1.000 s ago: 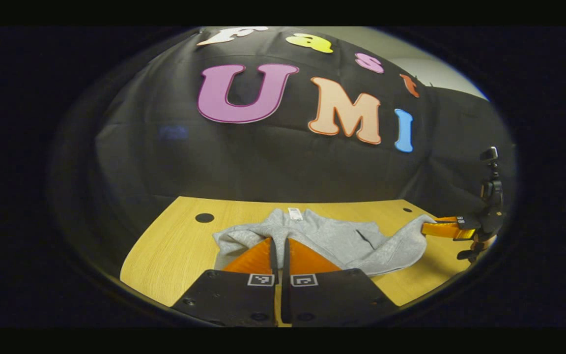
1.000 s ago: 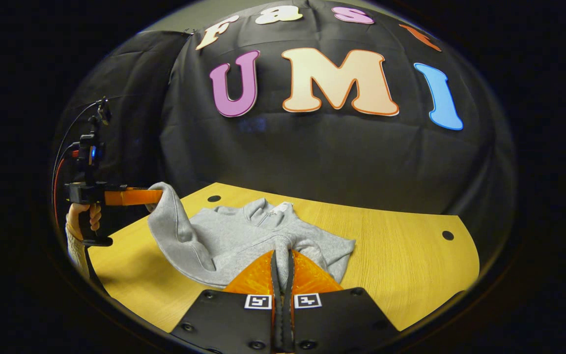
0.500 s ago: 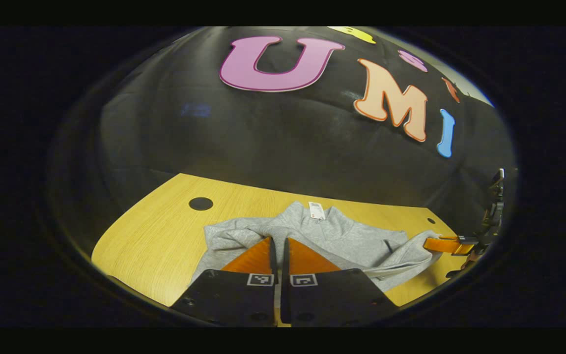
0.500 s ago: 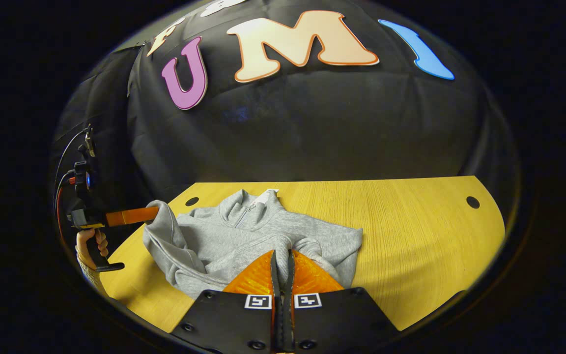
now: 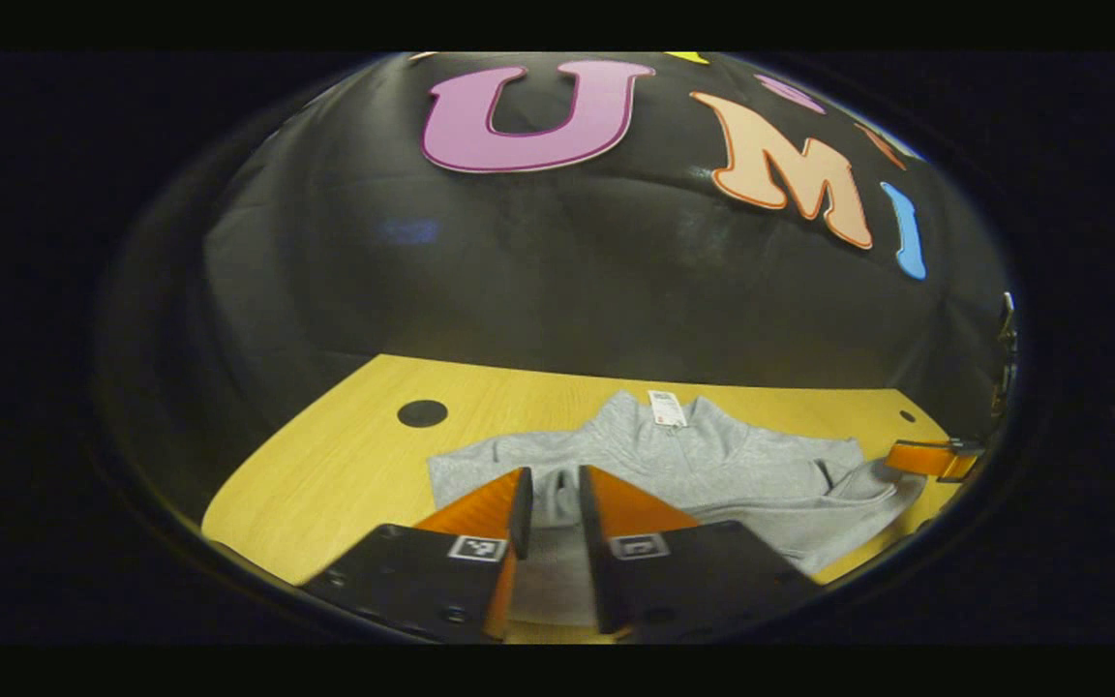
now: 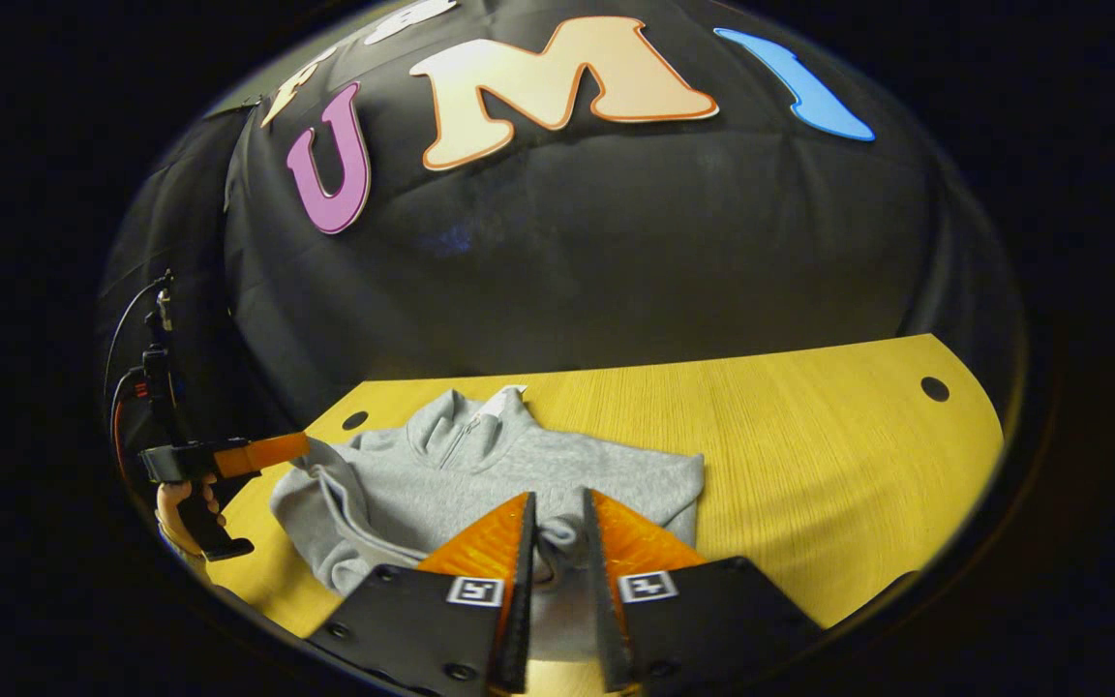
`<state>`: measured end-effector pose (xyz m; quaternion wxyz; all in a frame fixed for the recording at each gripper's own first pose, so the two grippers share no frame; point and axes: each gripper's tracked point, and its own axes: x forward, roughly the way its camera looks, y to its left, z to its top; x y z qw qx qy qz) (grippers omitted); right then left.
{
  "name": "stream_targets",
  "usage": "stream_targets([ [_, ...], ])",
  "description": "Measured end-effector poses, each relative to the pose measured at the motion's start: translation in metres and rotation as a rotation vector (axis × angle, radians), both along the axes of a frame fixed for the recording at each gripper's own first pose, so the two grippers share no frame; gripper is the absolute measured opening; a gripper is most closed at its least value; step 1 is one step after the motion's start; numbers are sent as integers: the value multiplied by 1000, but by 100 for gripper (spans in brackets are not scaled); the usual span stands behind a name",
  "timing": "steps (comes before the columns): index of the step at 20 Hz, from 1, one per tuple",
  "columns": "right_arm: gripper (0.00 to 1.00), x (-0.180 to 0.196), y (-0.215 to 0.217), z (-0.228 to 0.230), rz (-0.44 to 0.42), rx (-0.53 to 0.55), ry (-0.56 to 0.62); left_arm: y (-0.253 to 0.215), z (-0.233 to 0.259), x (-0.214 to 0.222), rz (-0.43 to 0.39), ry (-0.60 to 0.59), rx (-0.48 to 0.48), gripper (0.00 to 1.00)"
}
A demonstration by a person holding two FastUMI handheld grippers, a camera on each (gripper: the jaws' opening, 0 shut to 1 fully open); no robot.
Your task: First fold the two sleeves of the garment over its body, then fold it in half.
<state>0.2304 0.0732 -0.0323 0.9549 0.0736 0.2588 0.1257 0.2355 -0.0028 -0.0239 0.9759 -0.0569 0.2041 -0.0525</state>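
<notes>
The grey top point(image 5: 712, 474) lies flat on the yellow desk point(image 5: 345, 465), with its collar toward the black wall. It looks short from front to back, so I think the fold in half is just about done and both grippers are letting go. In the left gripper view, the left gripper point(image 5: 550, 499) sits low over the near edge of the top. Its fingers are a little apart, and grey cloth shows in the gap but is not squeezed. In the right gripper view, the right gripper point(image 6: 557, 523) is the same: fingers a little apart, with a soft bump of cloth lying loose between them. They are held low and close to the cloth so the edge drops neatly and does not flop back. The right gripper view also shows the left gripper from the side, at the left corner of the top, with a hand point(image 6: 180, 503) around its handle and wires going up from it. It also shows a thick rolled fold along the left side of the top. The left gripper view shows the small tag point(image 5: 662, 409) at the collar, and a dark round hole point(image 5: 422, 413) in the desk.
</notes>
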Motion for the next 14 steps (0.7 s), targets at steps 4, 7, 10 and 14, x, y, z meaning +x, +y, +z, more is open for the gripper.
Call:
stream_targets([
  [4,97,12,-13,16,-61,48,-28,10,18,0,34,-48,31,90],
  [7,98,3,-16,42,-47,24,-103,20,50,-7,61,-123,7,92],
  [10,98,-20,-12,72,-13,-37,-201,35,87,-27,87,-228,-34,92],
  [14,98,-69,1,111,15,-39,-330,52,120,-71,112,-346,-10,87],
])
